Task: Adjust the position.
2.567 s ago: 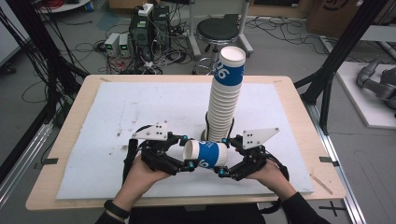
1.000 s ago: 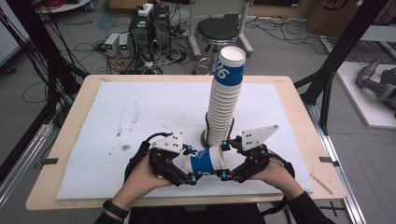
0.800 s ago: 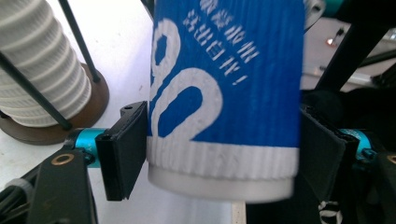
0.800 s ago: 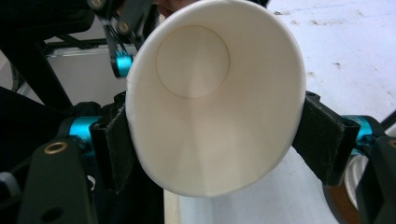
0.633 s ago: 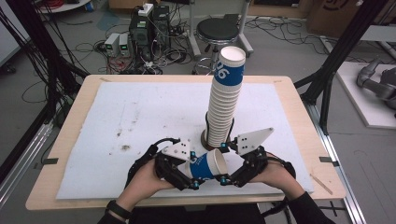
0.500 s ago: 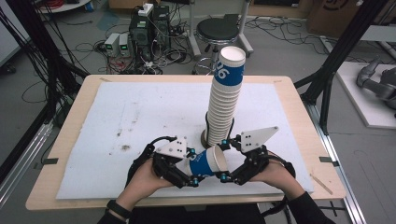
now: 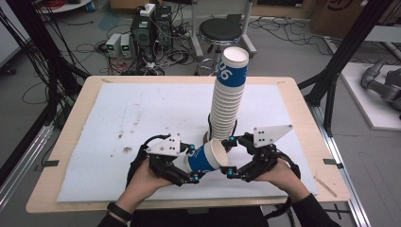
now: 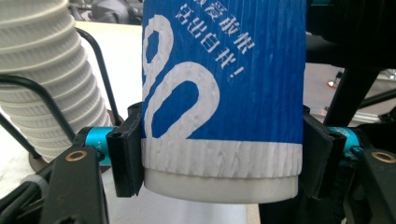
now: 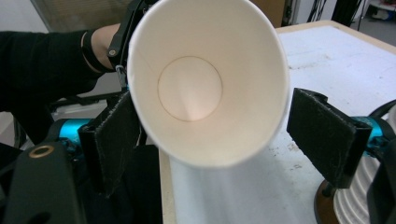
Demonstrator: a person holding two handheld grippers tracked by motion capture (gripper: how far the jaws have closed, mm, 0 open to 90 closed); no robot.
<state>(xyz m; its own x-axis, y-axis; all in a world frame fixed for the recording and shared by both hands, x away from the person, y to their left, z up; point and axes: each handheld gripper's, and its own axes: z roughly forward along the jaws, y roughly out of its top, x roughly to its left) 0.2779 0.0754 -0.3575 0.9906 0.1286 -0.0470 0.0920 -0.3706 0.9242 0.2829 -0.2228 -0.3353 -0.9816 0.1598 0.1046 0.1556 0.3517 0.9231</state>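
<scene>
White mat [image 7: 142, 113] (stained) covers the wooden table [image 7: 71, 142].

The left claw [image 7: 189, 166] holds a blue paper cup [image 7: 206, 157] sideways before the cup stack [image 7: 228, 97].

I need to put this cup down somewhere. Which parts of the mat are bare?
The white mat is bare left of the cup stack, apart from small stains, and also right of it. It is crowded at the front middle, where both grippers meet around the blue cup.
</scene>
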